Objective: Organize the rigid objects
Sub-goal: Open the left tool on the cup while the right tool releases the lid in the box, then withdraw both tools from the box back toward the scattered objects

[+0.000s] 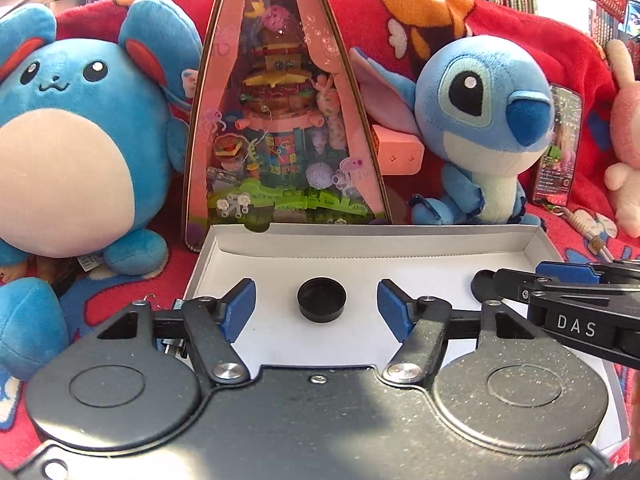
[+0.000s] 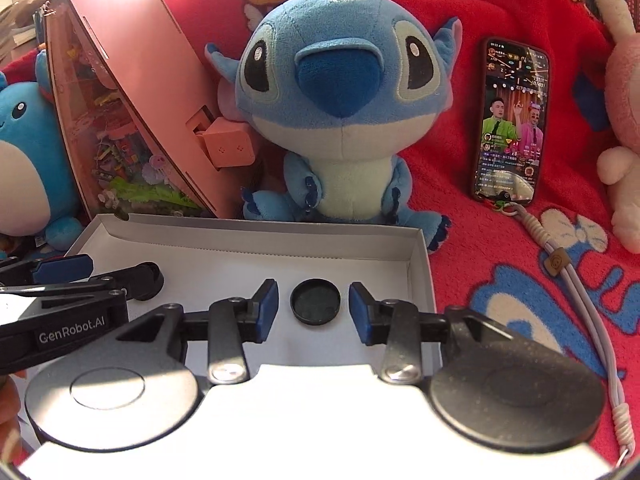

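Note:
A shallow white box (image 1: 360,236) lies open on a red blanket, with two black round caps on its floor. In the left wrist view, one cap (image 1: 322,300) sits between the blue pads of my left gripper (image 1: 316,294), which is open and clear of it on both sides. My right gripper (image 1: 532,276) reaches in from the right, partly hiding the other cap (image 1: 482,286). In the right wrist view, that second cap (image 2: 316,301) rests between the pads of my open right gripper (image 2: 314,296), untouched. My left gripper (image 2: 92,274) enters from the left near the first cap (image 2: 148,276), inside the box (image 2: 260,232).
Behind the box stand a round blue plush (image 1: 68,128), a pink triangular display case (image 1: 280,120) and a blue big-eared plush (image 2: 344,112). A lit phone (image 2: 510,120) leans on the red blanket (image 2: 500,240), its lanyard (image 2: 576,280) trailing forward. A pink plush (image 2: 624,120) sits far right.

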Demonstrator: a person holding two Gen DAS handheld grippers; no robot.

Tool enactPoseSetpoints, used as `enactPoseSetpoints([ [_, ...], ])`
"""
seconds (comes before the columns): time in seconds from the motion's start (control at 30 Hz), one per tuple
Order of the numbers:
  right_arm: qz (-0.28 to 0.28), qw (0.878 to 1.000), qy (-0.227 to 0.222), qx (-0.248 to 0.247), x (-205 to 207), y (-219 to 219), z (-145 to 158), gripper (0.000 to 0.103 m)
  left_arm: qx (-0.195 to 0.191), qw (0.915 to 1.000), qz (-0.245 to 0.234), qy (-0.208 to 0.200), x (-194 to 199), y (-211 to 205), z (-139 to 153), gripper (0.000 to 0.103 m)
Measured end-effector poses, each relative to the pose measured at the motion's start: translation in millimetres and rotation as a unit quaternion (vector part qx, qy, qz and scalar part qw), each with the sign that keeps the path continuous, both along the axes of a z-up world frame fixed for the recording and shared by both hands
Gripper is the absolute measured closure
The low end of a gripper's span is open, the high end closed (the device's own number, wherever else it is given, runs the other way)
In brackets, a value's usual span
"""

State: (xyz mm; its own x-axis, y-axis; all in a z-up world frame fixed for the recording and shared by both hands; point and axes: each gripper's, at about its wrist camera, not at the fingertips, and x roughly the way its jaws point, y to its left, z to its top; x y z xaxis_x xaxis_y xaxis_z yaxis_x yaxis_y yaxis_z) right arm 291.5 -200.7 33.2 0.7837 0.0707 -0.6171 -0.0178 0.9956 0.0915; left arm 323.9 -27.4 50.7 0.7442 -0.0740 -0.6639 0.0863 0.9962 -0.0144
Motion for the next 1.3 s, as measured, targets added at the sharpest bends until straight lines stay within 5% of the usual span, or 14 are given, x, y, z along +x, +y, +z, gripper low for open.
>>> enactPoseSetpoints([
  [0.57, 0.064, 0.995, -0.074, -0.025, -91.7, 5.0, 27.3, 0.030, -0.015, 0.9980, -0.050, -0.036, -102.7, -2.3, 35.6, 0.026],
  [1.13, 0.089, 0.991, -0.096, -0.022, -191.0, 2.6, 7.2, 0.024, -0.063, 0.9957, -0.063, -0.023, -201.0, 15.8, 15.6, 0.025],
  [1.3, 0.091, 0.991, -0.092, -0.029, -216.0, 0.3, -5.2, 0.024, -0.036, 0.9968, -0.058, -0.041, -226.0, 18.2, 7.0, 0.025],
])
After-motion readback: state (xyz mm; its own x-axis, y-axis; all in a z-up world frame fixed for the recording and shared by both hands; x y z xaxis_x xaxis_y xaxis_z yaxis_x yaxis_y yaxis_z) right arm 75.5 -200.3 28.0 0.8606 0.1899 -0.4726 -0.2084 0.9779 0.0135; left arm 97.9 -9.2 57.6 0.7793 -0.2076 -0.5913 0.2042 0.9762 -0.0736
